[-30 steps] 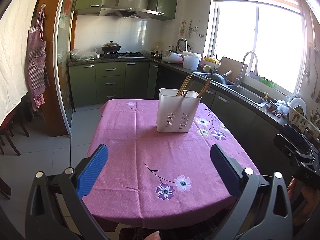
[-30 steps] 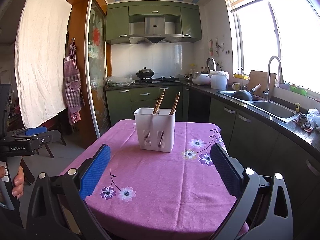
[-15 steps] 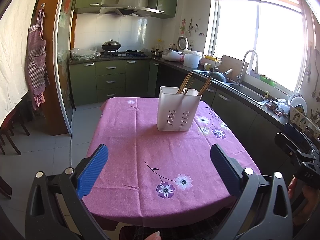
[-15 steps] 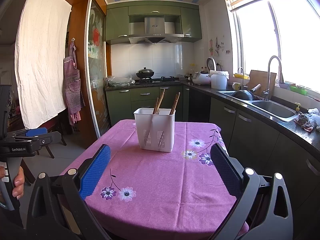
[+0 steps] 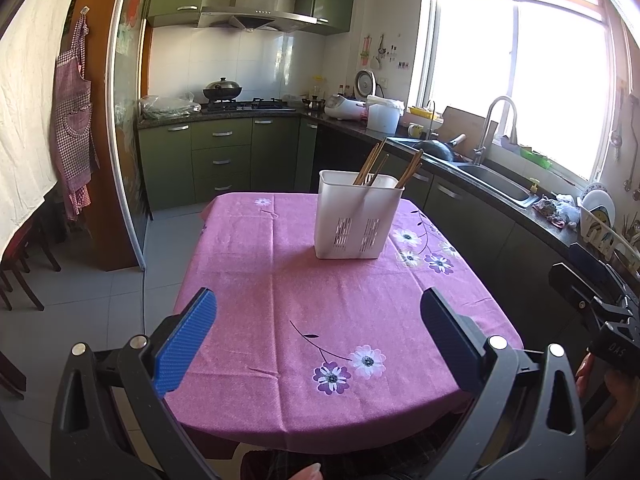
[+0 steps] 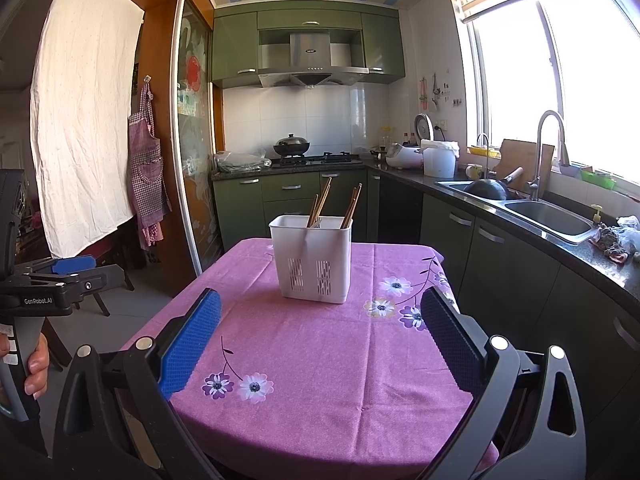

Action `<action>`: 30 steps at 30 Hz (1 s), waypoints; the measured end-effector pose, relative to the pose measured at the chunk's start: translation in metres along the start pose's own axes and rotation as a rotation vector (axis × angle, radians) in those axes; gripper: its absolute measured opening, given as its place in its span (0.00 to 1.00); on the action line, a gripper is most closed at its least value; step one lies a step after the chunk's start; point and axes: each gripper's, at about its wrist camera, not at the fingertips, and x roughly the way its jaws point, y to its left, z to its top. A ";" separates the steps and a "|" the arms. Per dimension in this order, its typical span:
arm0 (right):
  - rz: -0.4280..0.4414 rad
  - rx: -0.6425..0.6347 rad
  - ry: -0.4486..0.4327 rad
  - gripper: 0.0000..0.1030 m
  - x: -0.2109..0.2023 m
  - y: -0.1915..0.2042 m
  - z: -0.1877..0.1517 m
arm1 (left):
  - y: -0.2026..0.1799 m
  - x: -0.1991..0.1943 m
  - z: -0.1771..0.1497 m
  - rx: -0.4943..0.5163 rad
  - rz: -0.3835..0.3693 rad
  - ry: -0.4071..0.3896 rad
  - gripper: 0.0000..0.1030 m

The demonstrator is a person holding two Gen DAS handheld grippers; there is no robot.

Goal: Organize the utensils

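Right wrist view: both jaws spread; chopsticks half hidden in holder.

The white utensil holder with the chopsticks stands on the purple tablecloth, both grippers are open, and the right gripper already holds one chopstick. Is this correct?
Not entirely. The right gripper holds nothing: the right wrist view shows its jaws wide apart, with only tablecloth between them. The rest is right: the white utensil holder with the chopsticks stands on the purple tablecloth, and the left gripper is open too.
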 end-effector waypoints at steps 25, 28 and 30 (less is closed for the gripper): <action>0.007 0.002 0.009 0.95 0.003 0.003 -0.005 | -0.003 -0.001 0.003 0.010 0.002 0.013 0.94; 0.008 0.002 0.010 0.95 0.004 0.003 -0.005 | -0.003 -0.001 0.003 0.011 0.006 0.010 0.94; 0.007 0.002 0.010 0.95 0.004 0.003 -0.005 | -0.003 -0.001 0.003 0.013 0.009 0.009 0.94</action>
